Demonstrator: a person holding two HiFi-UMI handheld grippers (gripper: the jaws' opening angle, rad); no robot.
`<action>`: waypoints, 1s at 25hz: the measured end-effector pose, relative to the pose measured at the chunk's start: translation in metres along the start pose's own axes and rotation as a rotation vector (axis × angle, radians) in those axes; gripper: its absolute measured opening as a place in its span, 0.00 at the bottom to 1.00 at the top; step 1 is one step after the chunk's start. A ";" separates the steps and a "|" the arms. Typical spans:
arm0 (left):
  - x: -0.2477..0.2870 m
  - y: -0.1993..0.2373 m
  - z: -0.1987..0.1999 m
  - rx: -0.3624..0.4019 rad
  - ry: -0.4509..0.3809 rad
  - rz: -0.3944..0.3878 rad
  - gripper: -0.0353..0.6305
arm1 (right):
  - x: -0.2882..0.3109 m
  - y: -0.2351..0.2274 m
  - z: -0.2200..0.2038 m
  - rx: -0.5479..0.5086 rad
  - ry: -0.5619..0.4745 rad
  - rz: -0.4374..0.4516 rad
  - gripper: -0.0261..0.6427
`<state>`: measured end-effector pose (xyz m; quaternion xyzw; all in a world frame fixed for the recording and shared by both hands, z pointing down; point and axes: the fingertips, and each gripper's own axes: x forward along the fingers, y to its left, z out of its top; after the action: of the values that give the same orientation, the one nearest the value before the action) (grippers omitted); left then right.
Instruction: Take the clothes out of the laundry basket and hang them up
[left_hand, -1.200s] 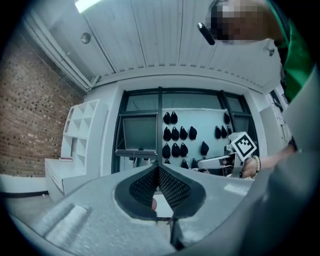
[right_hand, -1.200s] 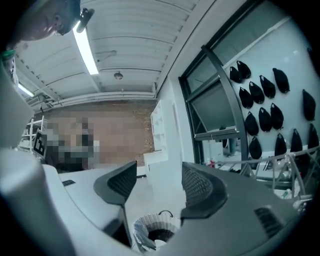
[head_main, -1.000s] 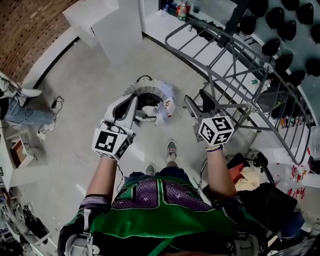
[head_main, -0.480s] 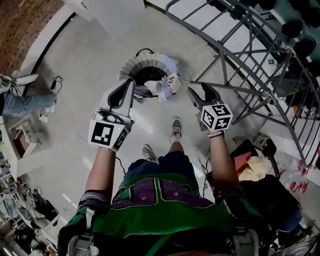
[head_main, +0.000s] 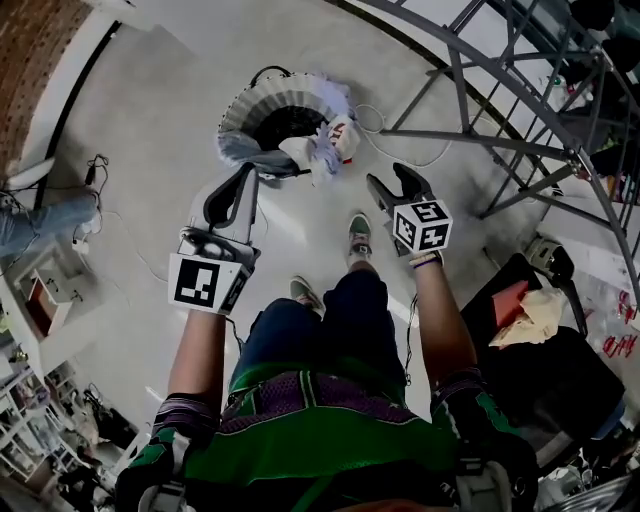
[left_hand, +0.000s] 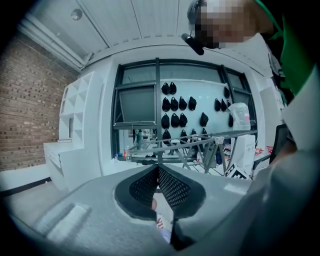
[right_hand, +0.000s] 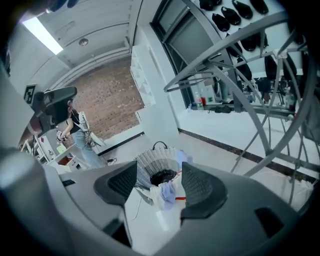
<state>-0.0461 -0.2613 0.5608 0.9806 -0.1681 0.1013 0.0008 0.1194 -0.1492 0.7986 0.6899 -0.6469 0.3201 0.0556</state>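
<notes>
Standing on the pale floor (head_main: 150, 150), the basket (head_main: 262, 103) is seen ahead of the person's shoes (head_main: 359, 236), with the grey rack (head_main: 480, 134) to its right. The clothes (head_main: 320, 150) are gathered at the basket's near rim, with white and lilac pieces draped over it. Both grippers are held out low toward the basket and are kept apart from it and from the clothes.

The left gripper (head_main: 243, 176) is clenched. In the left gripper view its jaws are pressed together at the tips and nothing is grasped between them. It is pointed nearly level, so the rack (left_hand: 200, 143) is framed beyond it.

The right gripper (head_main: 394, 184) is released. In the right gripper view its jaws are spread wide and nothing is held. It is tilted downward, and the basket (right_hand: 155, 162) and the clothes (right_hand: 167, 192) are seen through the gap, well beyond the pads.
</notes>
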 end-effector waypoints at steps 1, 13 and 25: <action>-0.002 0.001 -0.012 -0.002 0.005 -0.002 0.08 | 0.009 0.002 -0.013 0.000 0.008 0.005 0.44; -0.019 0.010 -0.137 -0.013 0.021 -0.003 0.08 | 0.119 0.021 -0.149 -0.072 0.098 0.072 0.44; -0.023 0.038 -0.208 -0.018 0.049 0.050 0.08 | 0.227 0.000 -0.240 -0.126 0.232 0.091 0.44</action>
<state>-0.1212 -0.2826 0.7590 0.9732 -0.1933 0.1238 0.0112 0.0208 -0.2262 1.1043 0.6135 -0.6855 0.3584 0.1587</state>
